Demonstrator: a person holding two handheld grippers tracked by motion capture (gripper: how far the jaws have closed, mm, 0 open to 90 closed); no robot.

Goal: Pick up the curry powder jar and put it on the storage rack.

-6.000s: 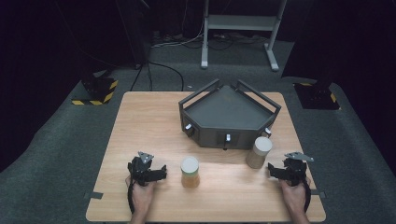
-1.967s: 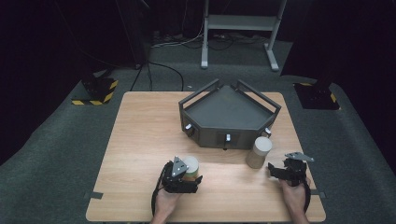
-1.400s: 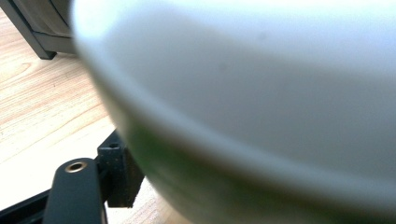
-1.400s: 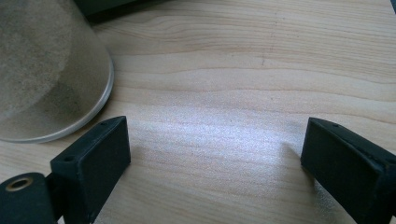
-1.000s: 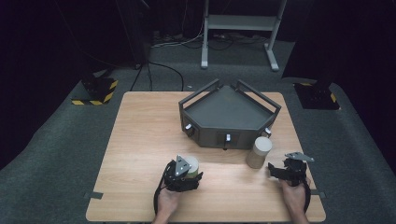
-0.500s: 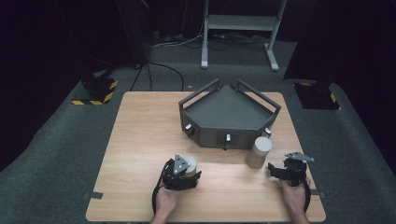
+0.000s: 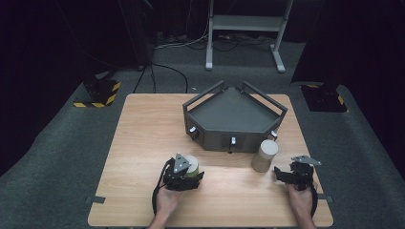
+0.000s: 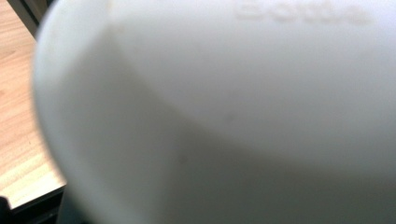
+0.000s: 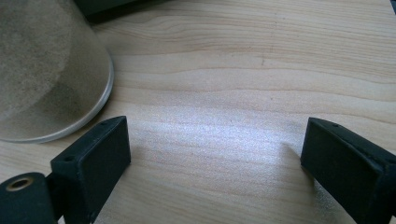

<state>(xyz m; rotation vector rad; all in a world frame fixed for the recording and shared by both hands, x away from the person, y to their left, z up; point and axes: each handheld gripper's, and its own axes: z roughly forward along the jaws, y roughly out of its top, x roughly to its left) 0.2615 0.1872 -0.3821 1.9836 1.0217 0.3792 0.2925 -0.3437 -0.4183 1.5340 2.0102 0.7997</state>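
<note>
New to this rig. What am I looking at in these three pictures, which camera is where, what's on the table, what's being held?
No robot arm here: a person holds a two-jaw gripper in each hand at a wooden table.

The high view looks down from above the person's side. The other two cameras ride on the grippers and look along their jaws.

On the table: a dark five-sided tray with handle rails, a tan cylindrical container just in front of it, and a white-lidded jar nearer the person.

The left gripper is closed on that jar; its own view is a blurred close-up of the jar's white surface.

The right gripper rests on the table with jaws open and nothing between them; in its view the tan container stands just off to one side, untouched.
</note>
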